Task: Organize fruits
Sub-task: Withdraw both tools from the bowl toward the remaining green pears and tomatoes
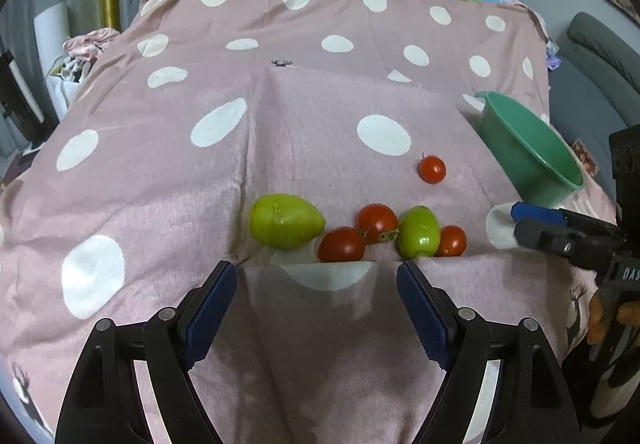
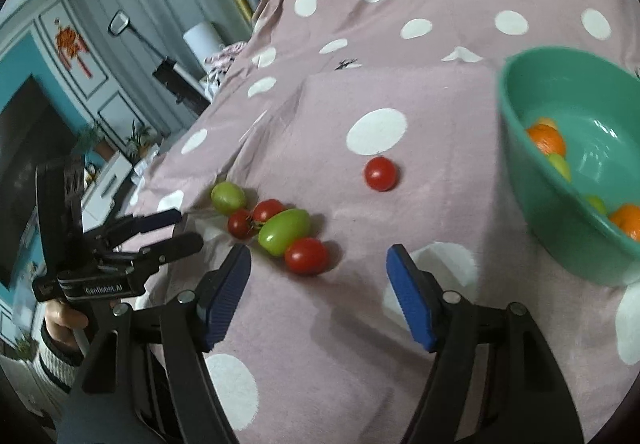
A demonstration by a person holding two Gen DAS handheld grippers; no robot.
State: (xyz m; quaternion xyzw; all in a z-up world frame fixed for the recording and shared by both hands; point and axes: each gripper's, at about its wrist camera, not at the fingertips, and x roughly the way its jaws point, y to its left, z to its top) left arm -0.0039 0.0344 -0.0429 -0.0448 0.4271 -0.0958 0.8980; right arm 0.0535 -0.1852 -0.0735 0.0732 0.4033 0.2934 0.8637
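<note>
Six small fruits lie on a pink cloth with white dots point(image 1: 168, 180), and a teal-green plastic bowl point(image 2: 560, 228) stands on it to their right. The large green fruit point(image 1: 286, 220) is smooth, egg-shaped and yellow-green, its long axis running left to right in the left wrist view with the narrow end pointing right. Near it on the right is a cluster: two glossy red tomatoes point(image 1: 341, 245) point(image 1: 376, 222), a second green fruit point(image 1: 418, 232) whose long axis runs roughly up the picture, and a smaller red tomato point(image 1: 452, 241) touching its right side. A lone red tomato point(image 1: 432, 169) with a short stem sits apart, nearer the bowl. The bowl holds oranges point(image 2: 546, 140) and pale green fruits point(image 2: 560, 166). The left gripper point(image 1: 316, 272) hovers near the cluster, jaws wide apart and empty; the right gripper point(image 2: 318, 258) is likewise spread, gripping nothing.
</note>
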